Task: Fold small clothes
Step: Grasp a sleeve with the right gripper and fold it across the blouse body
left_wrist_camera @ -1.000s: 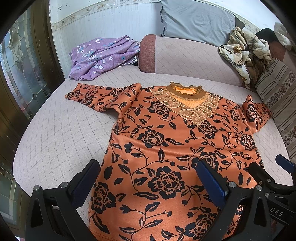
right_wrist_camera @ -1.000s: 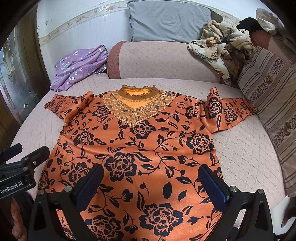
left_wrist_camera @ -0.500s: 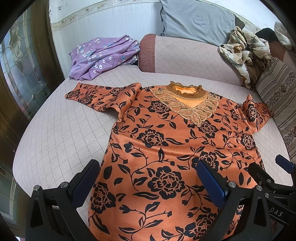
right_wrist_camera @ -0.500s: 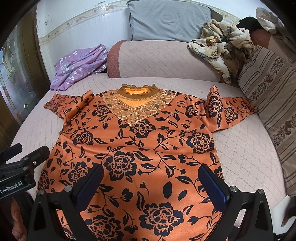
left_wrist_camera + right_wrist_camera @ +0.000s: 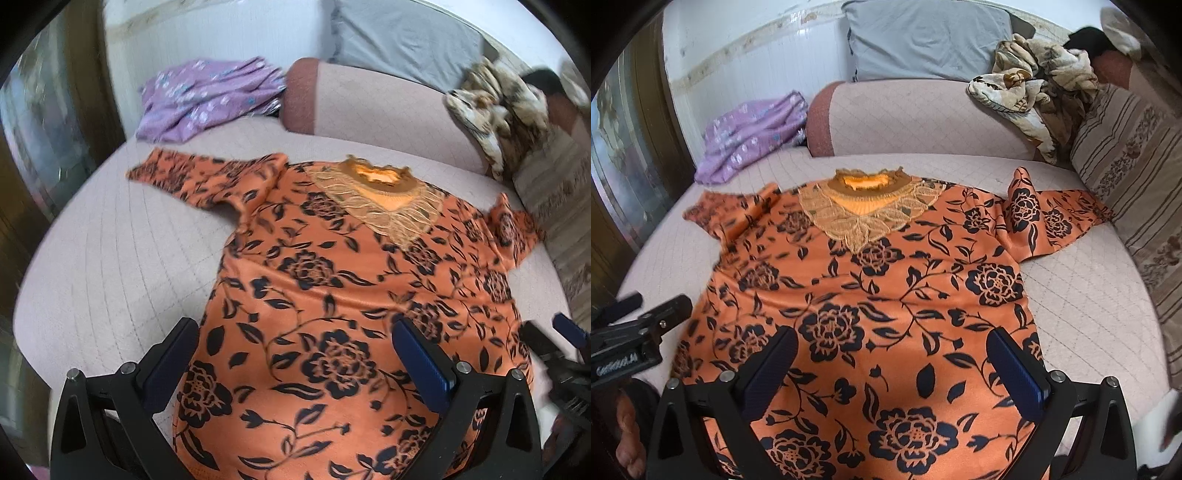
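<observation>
While the orange top (image 5: 886, 295) with black flowers lies spread flat on the pink quilted bed (image 5: 110, 266), both grippers hang just above its bottom edge. The left gripper (image 5: 295, 354) has its fingers wide apart and holds nothing. The right gripper (image 5: 892, 363) is also wide open with nothing in it. The top's lace collar (image 5: 866, 206) is at the far end of the top from the grippers, near the pink bolster (image 5: 923, 122). One sleeve (image 5: 1049, 218) of the top reaches out toward the striped cushion (image 5: 1137, 177), and the other sleeve (image 5: 207, 177) reaches toward the purple flowered cloth (image 5: 207, 96). Behind the top, a grey pillow (image 5: 923, 40) leans on the wall, and a bunched brown and cream blanket (image 5: 1034, 85) sits on the bolster. The left view is a bit blurry.
</observation>
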`<action>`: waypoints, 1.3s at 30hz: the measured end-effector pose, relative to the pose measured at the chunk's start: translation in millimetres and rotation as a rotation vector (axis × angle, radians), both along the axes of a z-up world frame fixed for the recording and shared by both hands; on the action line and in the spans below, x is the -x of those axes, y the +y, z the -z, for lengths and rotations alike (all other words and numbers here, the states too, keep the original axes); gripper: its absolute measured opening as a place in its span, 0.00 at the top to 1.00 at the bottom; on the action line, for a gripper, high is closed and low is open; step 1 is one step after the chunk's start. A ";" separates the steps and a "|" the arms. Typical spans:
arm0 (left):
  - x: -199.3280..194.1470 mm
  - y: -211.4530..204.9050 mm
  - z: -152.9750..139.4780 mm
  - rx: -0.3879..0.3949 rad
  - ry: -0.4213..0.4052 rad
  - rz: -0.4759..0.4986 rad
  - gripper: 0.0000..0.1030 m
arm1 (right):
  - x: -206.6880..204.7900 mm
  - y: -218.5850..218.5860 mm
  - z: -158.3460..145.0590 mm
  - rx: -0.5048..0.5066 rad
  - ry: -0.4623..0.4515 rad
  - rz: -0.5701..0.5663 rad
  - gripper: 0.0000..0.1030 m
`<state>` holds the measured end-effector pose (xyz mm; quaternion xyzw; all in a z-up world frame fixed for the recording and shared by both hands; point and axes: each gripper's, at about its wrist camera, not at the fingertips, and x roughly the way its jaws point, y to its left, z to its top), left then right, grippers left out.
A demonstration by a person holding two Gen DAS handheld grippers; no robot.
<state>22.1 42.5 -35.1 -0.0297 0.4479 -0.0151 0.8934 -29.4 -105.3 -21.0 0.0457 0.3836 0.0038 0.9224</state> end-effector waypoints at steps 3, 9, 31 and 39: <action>-22.6 48.7 16.9 0.052 0.046 -0.111 0.00 | -4.8 -49.1 -2.4 -0.141 -0.027 0.043 0.00; -60.9 134.1 50.6 0.021 0.079 -0.313 0.00 | -43.1 -216.0 16.6 -0.458 -0.058 0.315 0.01; -102.8 181.9 107.9 -0.085 0.071 -0.445 0.00 | -247.9 -445.8 78.6 -0.537 0.010 0.662 0.94; -98.5 182.4 108.2 -0.067 0.061 -0.448 0.00 | -235.1 -288.0 -96.8 -0.504 -0.335 0.203 0.94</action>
